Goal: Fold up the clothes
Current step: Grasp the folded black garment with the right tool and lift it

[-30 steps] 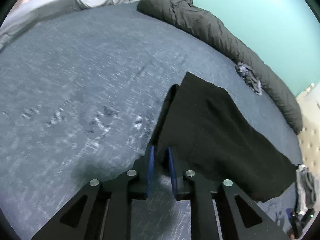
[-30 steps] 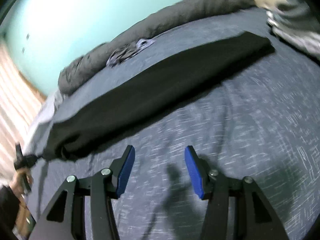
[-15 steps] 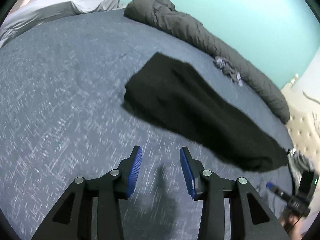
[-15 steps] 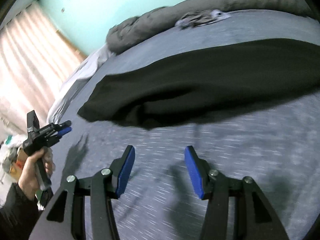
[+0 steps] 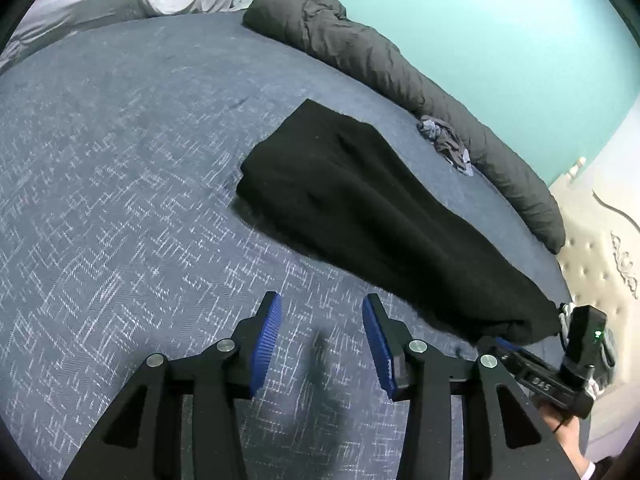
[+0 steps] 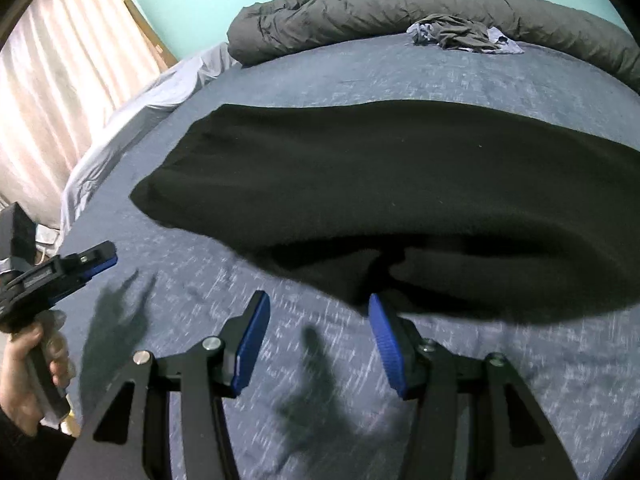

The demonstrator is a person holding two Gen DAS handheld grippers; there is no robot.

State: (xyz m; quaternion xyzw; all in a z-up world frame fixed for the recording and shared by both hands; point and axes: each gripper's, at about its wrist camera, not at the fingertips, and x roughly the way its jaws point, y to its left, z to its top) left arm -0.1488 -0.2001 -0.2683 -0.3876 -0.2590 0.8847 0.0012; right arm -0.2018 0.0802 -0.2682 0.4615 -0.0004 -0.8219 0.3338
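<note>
1. The black garment (image 5: 384,216) lies flat on the bed (image 5: 120,184) as a long, narrow folded strip of soft, matte, slightly fuzzy cloth; one end is squared off, the other tapers toward the tufted cream headboard (image 5: 592,256)
2. In the right wrist view the same garment (image 6: 400,184) stretches across the frame, with a loose fold along its near edge that casts a dark hollow
3. The left gripper (image 5: 322,344) hovers above bare bedding, its jaws spread wide and holding nothing; the ribbed blue pads (image 5: 267,340) sit on black angular fingers with silver bolts
4. The right gripper (image 6: 316,344) is likewise wide apart and empty; its right pad (image 6: 386,344) is just beside the garment's near edge, and whether it touches cannot be told
5. The bed cover is blue-grey woven fabric flecked with pale crosshatch lines
6. A rolled, wrinkled grey duvet (image 5: 400,68) runs along the far side against a teal wall (image 5: 500,24), with a small crumpled grey-blue cloth (image 6: 460,34) just beside it
7. A hand (image 6: 28,376) grips the other gripper's handle at the left edge of the right view, before pale pleated curtains (image 6: 60,72)
</note>
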